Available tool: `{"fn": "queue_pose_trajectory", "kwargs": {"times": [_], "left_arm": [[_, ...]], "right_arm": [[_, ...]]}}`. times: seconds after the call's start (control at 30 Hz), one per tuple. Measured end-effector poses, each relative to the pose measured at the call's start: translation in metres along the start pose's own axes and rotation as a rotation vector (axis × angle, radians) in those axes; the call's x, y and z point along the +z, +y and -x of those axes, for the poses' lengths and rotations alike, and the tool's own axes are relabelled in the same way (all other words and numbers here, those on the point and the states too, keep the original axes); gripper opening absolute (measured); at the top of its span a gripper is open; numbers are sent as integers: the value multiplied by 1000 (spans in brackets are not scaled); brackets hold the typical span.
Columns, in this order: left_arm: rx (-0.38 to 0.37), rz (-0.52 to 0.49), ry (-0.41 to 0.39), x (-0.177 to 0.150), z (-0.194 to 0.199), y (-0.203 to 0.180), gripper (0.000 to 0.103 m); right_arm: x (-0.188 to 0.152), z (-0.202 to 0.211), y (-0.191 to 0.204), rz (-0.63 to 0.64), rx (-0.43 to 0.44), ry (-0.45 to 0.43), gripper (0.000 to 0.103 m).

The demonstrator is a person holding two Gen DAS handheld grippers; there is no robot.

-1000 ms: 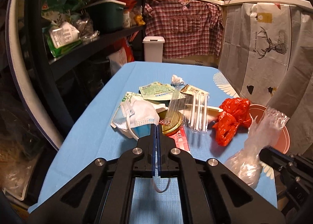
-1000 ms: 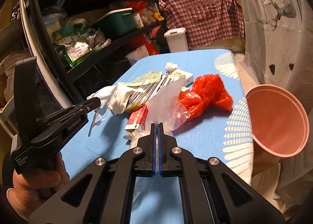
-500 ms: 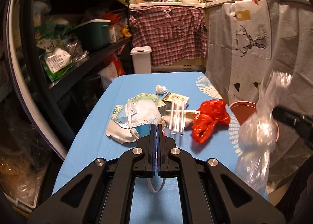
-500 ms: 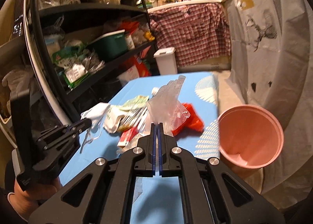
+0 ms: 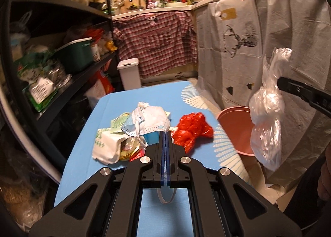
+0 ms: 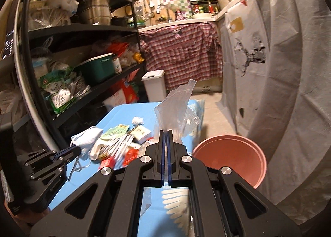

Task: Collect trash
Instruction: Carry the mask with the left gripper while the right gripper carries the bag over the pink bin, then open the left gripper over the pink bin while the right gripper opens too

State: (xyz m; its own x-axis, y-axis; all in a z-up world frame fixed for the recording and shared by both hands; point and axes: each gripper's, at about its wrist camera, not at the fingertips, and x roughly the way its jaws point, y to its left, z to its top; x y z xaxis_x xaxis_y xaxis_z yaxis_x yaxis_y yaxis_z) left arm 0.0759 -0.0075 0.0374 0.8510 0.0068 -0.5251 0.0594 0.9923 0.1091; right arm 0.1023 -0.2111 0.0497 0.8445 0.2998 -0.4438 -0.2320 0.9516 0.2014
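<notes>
left gripper: clamped on white face mask, lifted above trash pile | right gripper: clamped on clear plastic bag, hanging in air beside pink bucket | red bag: lying on blue table

The table cover ahead of the left gripper is sky blue with a white feather fan print. A white and pale blue face mask sits at that gripper's black tips. Just right of it lies a bright red plastic bag. Beyond the right gripper stands a salmon pink bucket; a clear plastic bag rises from its jaws. Farther off hang a red-and-white checked shirt and a grey cloth printed with a black stag.
</notes>
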Motion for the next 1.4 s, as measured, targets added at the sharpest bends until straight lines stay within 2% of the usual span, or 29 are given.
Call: {"fn": "queue_pose_trajectory", "kwargs": {"times": [0.33,0.67,1.0,1.4], "left_arm": [[-90,-90,-27,23,-12,-44,1],[-201,-160,-44,50,-37,-85,1],[-352,-200,-16,67,-83,-120,1],[-413,-198,53,65,-125,-143,1]], "right_arm": [[15,-10,-52,-34,-117,-19,2],[17,-34,-93,-70,-198,-2,2],[0,-58,-127,-134,-239,42,2],[-3,-75,-142,-157,-244,76,2]]}}
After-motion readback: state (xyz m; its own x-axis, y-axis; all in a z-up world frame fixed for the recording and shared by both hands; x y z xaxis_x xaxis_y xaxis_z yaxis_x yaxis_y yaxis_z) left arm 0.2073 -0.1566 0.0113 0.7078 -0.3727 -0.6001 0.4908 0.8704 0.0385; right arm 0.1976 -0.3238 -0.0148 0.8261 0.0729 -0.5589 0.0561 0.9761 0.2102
